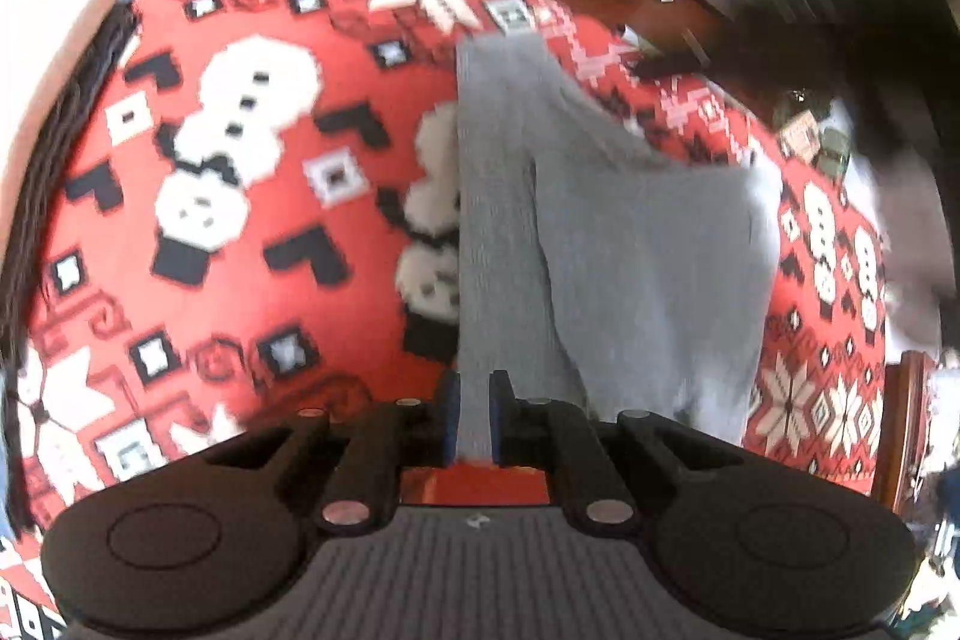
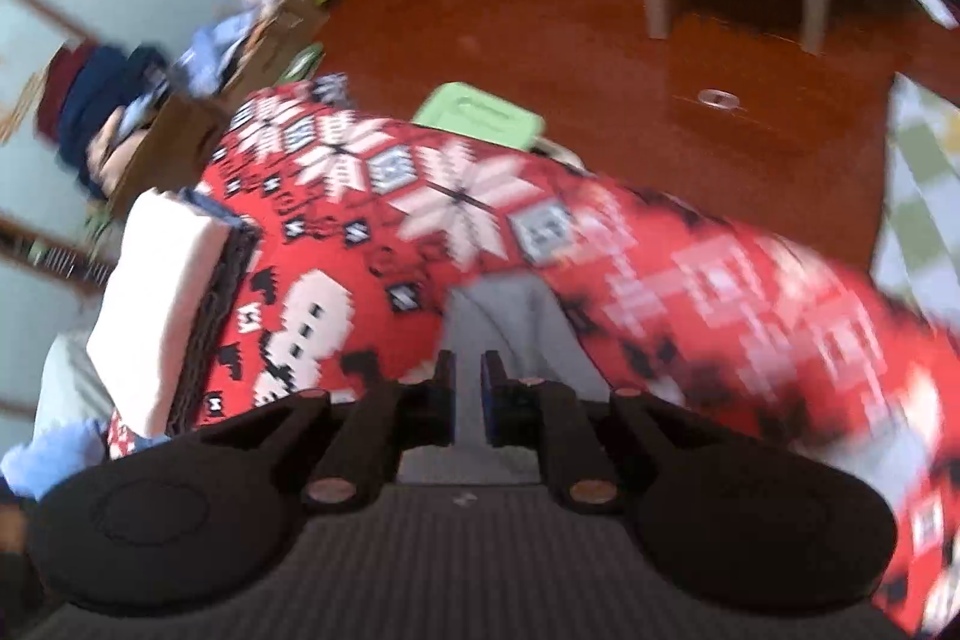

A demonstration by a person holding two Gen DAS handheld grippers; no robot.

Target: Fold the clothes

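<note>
Two hand-held grippers work a grey garment (image 1: 630,232) over a red blanket (image 1: 240,160) patterned with snowmen and snowflakes. The left gripper (image 1: 475,418) has its blue-padded fingers closed on a narrow strip of the grey cloth, which runs straight ahead from the jaws and widens to the right into a loose sheet, partly lifted off the blanket. The right gripper (image 2: 467,400) likewise pinches grey cloth (image 2: 504,322) between its fingers; the fabric fans out just ahead of the tips. This view is blurred, which suggests motion. A white folded stack (image 2: 162,304) sits ahead and to the left of the right gripper, at the blanket's edge. Judging by both grips and the raised cloth, the step in hand is carrying an edge of the garment across for a fold, though whether this is an early or late fold cannot be told. The next move likely calls for keeping both pinches level, drawing the cloth taut, and laying the held edge flat before the fingers let go.
</note>
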